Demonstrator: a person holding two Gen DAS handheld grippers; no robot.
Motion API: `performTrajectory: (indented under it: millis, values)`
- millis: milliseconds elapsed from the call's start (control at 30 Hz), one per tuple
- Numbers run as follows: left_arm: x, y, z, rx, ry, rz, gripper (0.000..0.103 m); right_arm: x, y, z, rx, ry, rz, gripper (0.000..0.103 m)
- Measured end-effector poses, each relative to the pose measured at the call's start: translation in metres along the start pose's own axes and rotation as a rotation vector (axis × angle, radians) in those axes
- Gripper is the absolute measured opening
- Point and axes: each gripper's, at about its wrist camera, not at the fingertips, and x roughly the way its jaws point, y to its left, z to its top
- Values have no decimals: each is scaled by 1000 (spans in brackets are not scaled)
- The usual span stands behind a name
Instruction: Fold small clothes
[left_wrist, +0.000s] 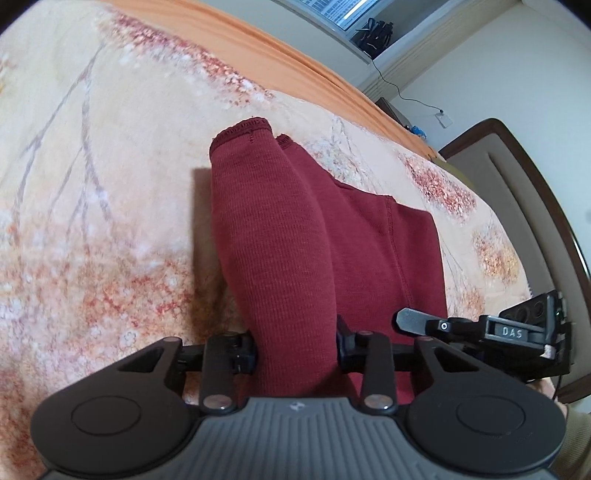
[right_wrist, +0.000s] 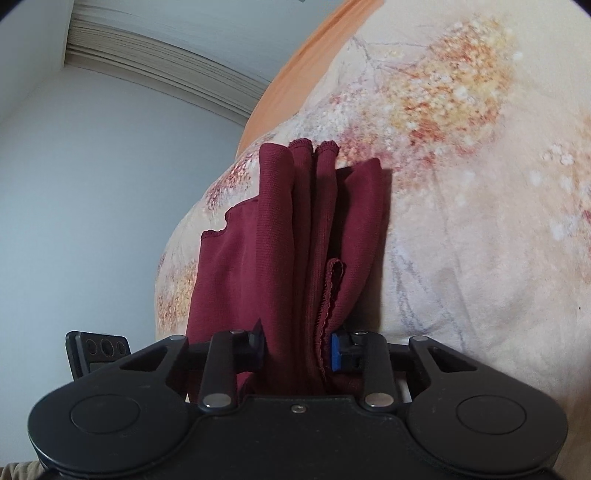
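A dark red knitted garment (left_wrist: 280, 236) hangs over a bed with a floral cover (left_wrist: 92, 184). My left gripper (left_wrist: 297, 350) is shut on its bunched fabric, which runs forward from between the fingers to hemmed ends. In the right wrist view my right gripper (right_wrist: 297, 350) is shut on several folded layers of the same garment (right_wrist: 295, 236), which drape away over the bed cover (right_wrist: 480, 221). The right gripper (left_wrist: 410, 321) also shows at the right of the left wrist view, just beside the left one.
An orange sheet edge (left_wrist: 295, 62) runs along the bed's far side. A padded headboard (left_wrist: 517, 192) stands at the right. A windowsill with a black bag (left_wrist: 373, 35) and a cable lie beyond. A wall (right_wrist: 92, 184) is left of the bed.
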Motion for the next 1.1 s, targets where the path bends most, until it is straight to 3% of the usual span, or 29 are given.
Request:
performTrajectory:
  millis: [600,1100]
  values:
    - [-71,-32,12,48,-66,4,37,-28,68,4,-50,-42,46,31]
    - [-157,-35,-15,51,-112,21,37,-41,137,-41,-117,-7,84,31]
